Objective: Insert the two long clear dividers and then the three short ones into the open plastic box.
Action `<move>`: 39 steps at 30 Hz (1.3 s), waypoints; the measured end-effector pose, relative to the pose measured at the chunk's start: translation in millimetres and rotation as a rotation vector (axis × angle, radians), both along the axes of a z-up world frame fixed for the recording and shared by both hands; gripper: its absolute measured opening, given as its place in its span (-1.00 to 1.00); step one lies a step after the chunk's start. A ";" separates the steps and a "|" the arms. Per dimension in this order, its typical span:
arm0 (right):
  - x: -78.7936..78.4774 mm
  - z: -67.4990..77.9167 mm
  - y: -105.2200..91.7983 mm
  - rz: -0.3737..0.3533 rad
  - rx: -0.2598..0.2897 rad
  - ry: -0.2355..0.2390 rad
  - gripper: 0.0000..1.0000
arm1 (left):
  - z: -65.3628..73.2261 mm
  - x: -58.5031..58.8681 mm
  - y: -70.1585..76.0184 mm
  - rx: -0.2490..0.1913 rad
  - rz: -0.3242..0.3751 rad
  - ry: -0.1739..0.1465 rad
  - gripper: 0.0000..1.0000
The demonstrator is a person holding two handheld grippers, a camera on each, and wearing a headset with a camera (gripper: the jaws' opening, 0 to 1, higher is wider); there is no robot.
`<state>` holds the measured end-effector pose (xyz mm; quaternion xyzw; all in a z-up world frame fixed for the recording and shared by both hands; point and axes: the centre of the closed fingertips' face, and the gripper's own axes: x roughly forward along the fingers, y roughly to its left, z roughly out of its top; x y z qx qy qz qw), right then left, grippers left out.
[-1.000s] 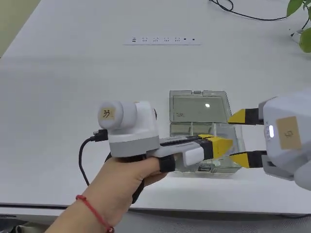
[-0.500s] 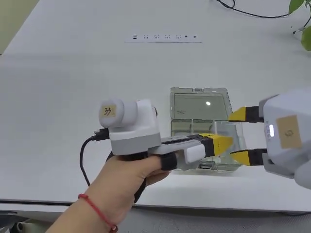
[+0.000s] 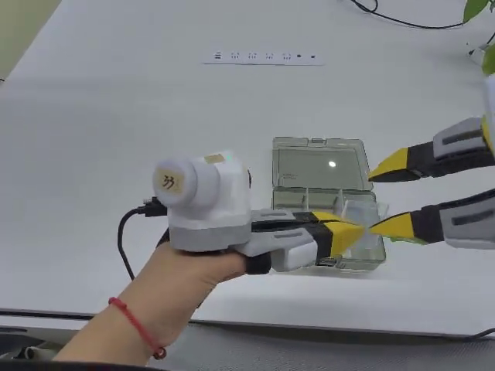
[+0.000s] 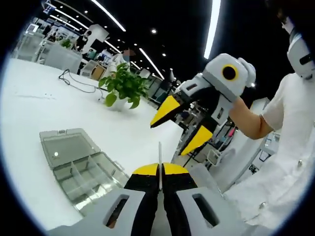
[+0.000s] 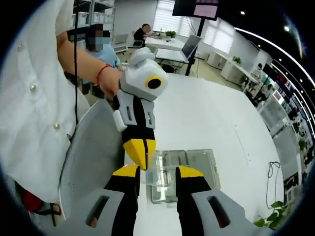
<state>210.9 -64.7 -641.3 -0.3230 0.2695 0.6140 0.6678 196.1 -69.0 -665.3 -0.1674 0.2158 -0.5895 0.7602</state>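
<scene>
The open clear plastic box [image 3: 363,259] lies on the white table with its lid [image 3: 317,164] folded back; it also shows as the box [image 4: 74,164] and the box [image 5: 197,162]. My left gripper [image 3: 352,230] is shut on a clear divider [image 3: 360,214], held above the box's right part. Seen edge-on, the divider [image 4: 159,155] stands up from the shut left gripper [image 4: 160,169]. My right gripper [image 3: 373,202] comes in from the right, open, with its jaws on either side of the divider. Between the open right gripper [image 5: 158,172] jaws sits the divider [image 5: 158,166].
A white power strip [image 3: 265,56] lies at the back of the table, with a black cable [image 3: 387,23] and plant leaves [image 3: 476,9] at the far right. The table's front edge runs just below the box. A potted plant [image 4: 123,88] stands further off.
The right gripper has drawn back to the right, so its body has left the head view and its jaws reach further in. The left gripper has shifted slightly right with the divider.
</scene>
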 end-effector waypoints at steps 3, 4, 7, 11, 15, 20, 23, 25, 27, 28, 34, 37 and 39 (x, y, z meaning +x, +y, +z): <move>-5.8 -2.0 -2.1 0.032 0.011 0.070 -0.48 | 5.2 -8.5 -1.5 0.005 -0.056 -0.102 -1.00; -9.7 -1.7 -1.3 0.046 0.024 0.107 -0.50 | 8.4 -10.5 -2.0 0.002 -0.070 -0.159 -1.00; -15.4 -2.1 -0.9 0.059 0.052 0.192 -0.57 | 9.8 -15.4 -2.5 0.013 -0.103 -0.214 -1.00; -24.3 -2.8 3.0 0.090 0.068 0.246 -0.67 | 13.6 -17.4 -2.3 -0.005 -0.117 -0.208 -1.00; -28.5 -3.4 6.2 0.105 0.080 0.288 -0.73 | 19.9 -20.0 -2.8 -0.029 -0.132 -0.222 -1.00; -36.1 -3.6 8.1 0.129 0.086 0.329 -0.87 | 22.9 -20.9 -1.6 -0.043 -0.140 -0.228 -1.00; -39.6 -3.2 9.5 0.140 0.094 0.351 -0.93 | 22.2 -19.8 -0.7 -0.044 -0.138 -0.227 -1.00; -39.7 -3.2 9.8 0.139 0.099 0.356 -0.94 | 22.1 -20.1 -0.3 -0.047 -0.137 -0.226 -1.00; -41.3 -3.0 10.2 0.141 0.104 0.370 -0.95 | 22.3 -20.8 -0.2 -0.049 -0.142 -0.225 -1.00; -41.1 -3.7 10.0 0.142 0.105 0.370 -0.95 | 21.9 -20.8 0.1 -0.047 -0.143 -0.226 -1.00; -40.4 -6.8 9.8 0.144 0.105 0.372 -0.95 | 19.6 -21.4 0.3 -0.041 -0.146 -0.225 -1.00; -41.8 -6.8 11.0 0.143 0.105 0.372 -0.95 | 19.0 -21.8 0.5 -0.039 -0.144 -0.225 -1.00; -41.2 -7.0 10.8 0.143 0.105 0.371 -0.95 | 18.2 -22.2 0.7 -0.036 -0.144 -0.226 -1.00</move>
